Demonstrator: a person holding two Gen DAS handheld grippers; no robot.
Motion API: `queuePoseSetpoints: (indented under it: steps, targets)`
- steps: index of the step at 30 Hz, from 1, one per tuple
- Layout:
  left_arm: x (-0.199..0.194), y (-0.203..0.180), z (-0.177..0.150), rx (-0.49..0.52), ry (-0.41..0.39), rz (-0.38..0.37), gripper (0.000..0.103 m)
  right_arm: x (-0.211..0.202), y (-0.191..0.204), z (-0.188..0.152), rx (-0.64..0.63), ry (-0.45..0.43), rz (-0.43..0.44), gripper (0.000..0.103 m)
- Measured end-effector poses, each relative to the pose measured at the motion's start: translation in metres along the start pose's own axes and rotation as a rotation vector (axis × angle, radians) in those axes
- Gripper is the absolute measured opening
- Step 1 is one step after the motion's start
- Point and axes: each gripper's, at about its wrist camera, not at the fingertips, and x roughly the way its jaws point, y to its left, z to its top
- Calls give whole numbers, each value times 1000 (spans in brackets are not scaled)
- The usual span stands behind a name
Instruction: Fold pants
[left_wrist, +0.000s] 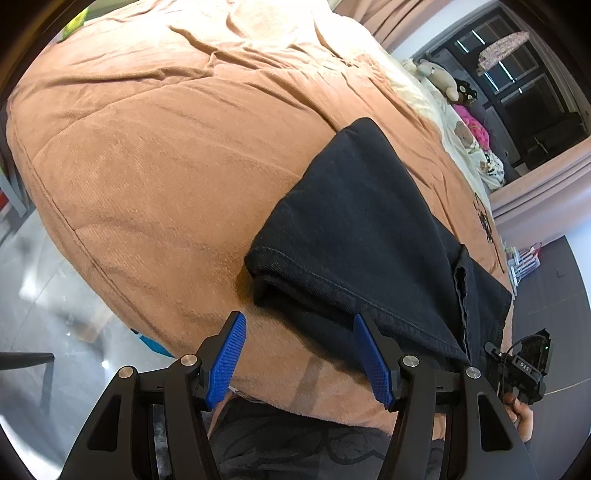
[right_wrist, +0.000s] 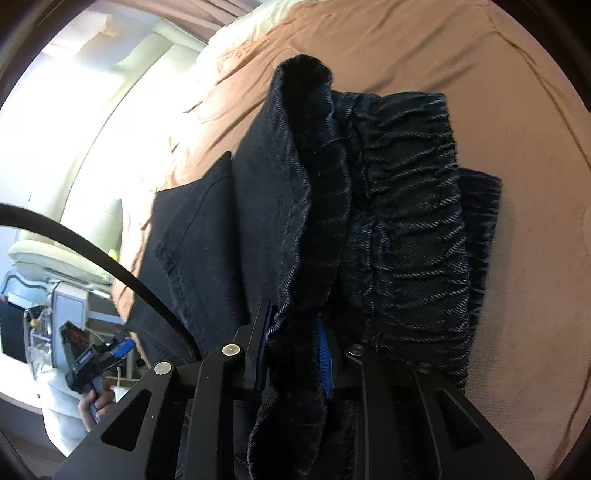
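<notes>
Dark denim pants (left_wrist: 362, 221) lie folded on a brown blanket (left_wrist: 147, 147) covering a bed. My left gripper (left_wrist: 299, 321) stands open just in front of the hemmed end of the pants, with its blue pads (left_wrist: 225, 362) touching nothing. In the right wrist view the gathered waistband (right_wrist: 406, 221) bunches up, and my right gripper (right_wrist: 293, 317) is shut on a fold of the pants next to it. The right gripper (left_wrist: 524, 365) also shows at the left view's right edge, in a hand. The left gripper (right_wrist: 99, 354) appears low left in the right view.
Plush toys (left_wrist: 439, 79) and a pink item (left_wrist: 476, 129) lie at the bed's far side by a dark window. Glossy floor (left_wrist: 37, 277) and a black seat edge (left_wrist: 26, 358) lie left of the bed. A black cable (right_wrist: 92, 251) arcs past cream furniture (right_wrist: 74, 221).
</notes>
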Motion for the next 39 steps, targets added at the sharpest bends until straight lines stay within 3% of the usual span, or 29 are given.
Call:
queuePoseSetpoints:
  steps: [2,8,13,17,21,25,26,28,30,32,35,39]
  targets:
    - [0,-2,-1,4,-1,-1,63,-4,0,-1,-6,-16,13,8]
    - [-3,-6,0,20,-6,-1,63,-31,7,-13,9,-97,79,7]
    - [-2,-10,0,28,-6,0,63,-59,12,-23,4,-147,77,7]
    - [2,-11,0,26,1,0,63,-71,-1,-38,37,-139,67,7]
    - [7,-14,-2,27,11,0,63,-55,-13,-51,36,-95,-49,7]
    - [7,-16,-1,39,11,0,63,-50,-14,-61,24,-107,-70,7]
    - [8,-15,-1,42,11,1,63,-52,-10,-62,14,-115,-89,9]
    - [8,-14,0,40,9,-2,63,-63,3,-64,-22,-155,-161,21]
    - [8,-12,0,36,3,-3,63,-78,20,-65,-79,-206,-237,41]
    - [9,-10,0,28,2,-11,63,-86,37,-68,-122,-237,-256,49]
    - [11,-5,1,22,4,-26,63,-88,65,-71,-199,-239,-274,49]
    - [11,1,2,7,4,-43,63,-59,94,-74,-278,-172,-280,49]
